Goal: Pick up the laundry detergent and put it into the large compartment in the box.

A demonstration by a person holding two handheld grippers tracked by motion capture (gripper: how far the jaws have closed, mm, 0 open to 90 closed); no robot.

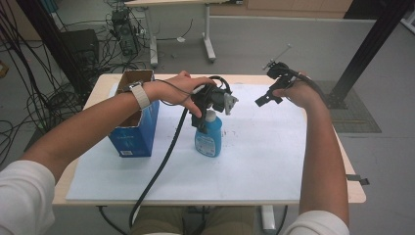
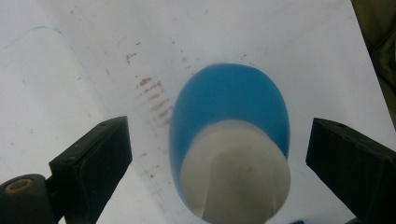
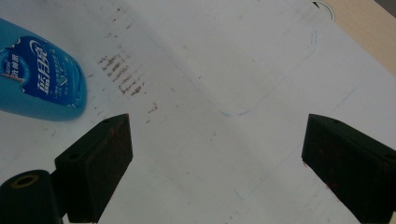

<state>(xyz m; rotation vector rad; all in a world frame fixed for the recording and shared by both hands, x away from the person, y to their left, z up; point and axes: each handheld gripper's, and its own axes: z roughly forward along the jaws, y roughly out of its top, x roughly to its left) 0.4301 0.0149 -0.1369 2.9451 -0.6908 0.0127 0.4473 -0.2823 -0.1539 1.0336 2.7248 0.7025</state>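
High view: blue bottle (image 1: 208, 137) is seen upright on the white sheet (image 1: 254, 156) of the desk (image 1: 355, 188), just right of the blue box (image 1: 134, 129). Left claw (image 1: 215, 100) is held directly above the bottle's cap; right claw (image 1: 266, 98) is held well to the bottle's right.

Left gripper view: left claw (image 2: 219, 158) is seen spread, jaws either side of the bottle (image 2: 229, 107), not touching.

Right gripper view: right claw (image 3: 219, 158) is seen spread, nothing held; bottle (image 3: 39, 79) off its left jaw.
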